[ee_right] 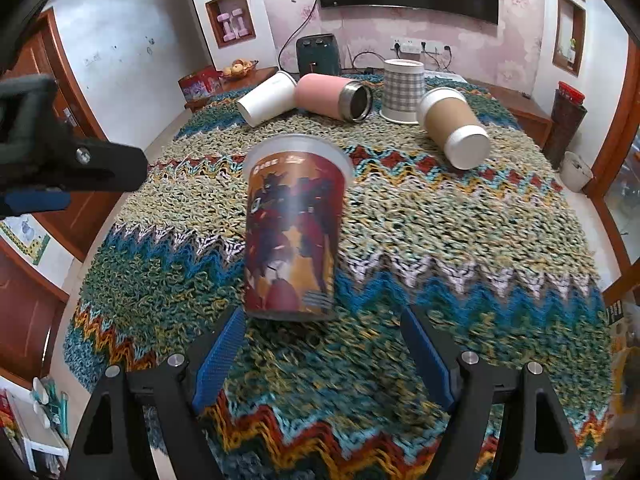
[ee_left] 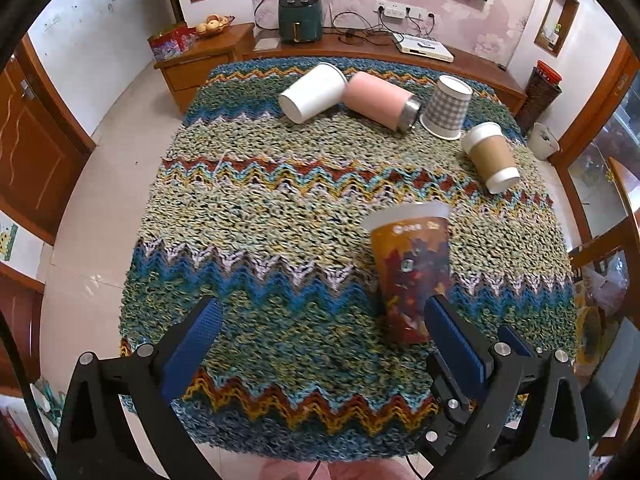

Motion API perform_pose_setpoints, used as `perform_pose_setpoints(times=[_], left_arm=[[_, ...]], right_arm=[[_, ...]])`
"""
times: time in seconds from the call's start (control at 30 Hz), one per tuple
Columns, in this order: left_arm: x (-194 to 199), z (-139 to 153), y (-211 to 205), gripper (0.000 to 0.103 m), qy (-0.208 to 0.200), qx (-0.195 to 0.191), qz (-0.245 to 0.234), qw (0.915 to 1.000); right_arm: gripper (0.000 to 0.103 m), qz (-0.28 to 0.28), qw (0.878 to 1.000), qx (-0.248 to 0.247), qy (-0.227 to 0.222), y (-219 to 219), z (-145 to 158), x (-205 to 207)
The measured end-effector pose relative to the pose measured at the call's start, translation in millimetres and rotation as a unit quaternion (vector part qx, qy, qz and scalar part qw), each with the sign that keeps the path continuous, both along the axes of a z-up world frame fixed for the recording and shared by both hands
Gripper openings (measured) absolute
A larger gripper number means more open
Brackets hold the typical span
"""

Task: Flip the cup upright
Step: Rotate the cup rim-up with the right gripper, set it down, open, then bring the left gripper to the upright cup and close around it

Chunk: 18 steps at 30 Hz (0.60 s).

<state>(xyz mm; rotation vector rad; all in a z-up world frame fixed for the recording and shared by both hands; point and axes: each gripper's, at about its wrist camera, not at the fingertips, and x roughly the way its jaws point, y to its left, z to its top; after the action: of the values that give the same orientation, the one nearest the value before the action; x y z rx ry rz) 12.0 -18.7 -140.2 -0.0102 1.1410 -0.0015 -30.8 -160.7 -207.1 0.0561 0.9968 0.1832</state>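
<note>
A tall printed red-and-orange cup [ee_right: 294,232] stands upright on the knitted zigzag tablecloth [ee_right: 440,240], its wide frosted rim on top. It also shows in the left wrist view [ee_left: 412,272]. My right gripper [ee_right: 322,344] is open, its blue-padded fingers [ee_right: 220,356] just in front of the cup's base, not touching it. My left gripper [ee_left: 324,332] is open and empty, its right finger [ee_left: 454,340] beside the cup's base. The left gripper also shows at the left edge of the right wrist view [ee_right: 60,168].
At the far end of the table lie a white cup [ee_left: 312,92], a pink steel tumbler [ee_left: 380,100] and a brown sleeved cup with lid [ee_left: 490,156]. A checked cup [ee_left: 446,106] stands upside down. A wooden cabinet with an air fryer [ee_left: 300,16] stands behind.
</note>
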Motion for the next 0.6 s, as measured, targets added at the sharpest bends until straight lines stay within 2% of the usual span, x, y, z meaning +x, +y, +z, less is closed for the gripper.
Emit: perform_pose_setpoints(times=[0.33, 0.6], left_arm=[[-4.5, 28.2, -26.0, 0.101, -0.028, 0.001, -0.001, 0.9996], [0.1, 30.3, -42.6, 0.101, -0.038, 0.005, -0.01, 0.9992]], right_arm=[[0.081, -0.026, 0.999, -0.025, 0.025, -36.2, 32.5, -9.9], [0.081, -0.078, 0.996, -0.03, 0.026, -68.8, 54.7, -4.3]])
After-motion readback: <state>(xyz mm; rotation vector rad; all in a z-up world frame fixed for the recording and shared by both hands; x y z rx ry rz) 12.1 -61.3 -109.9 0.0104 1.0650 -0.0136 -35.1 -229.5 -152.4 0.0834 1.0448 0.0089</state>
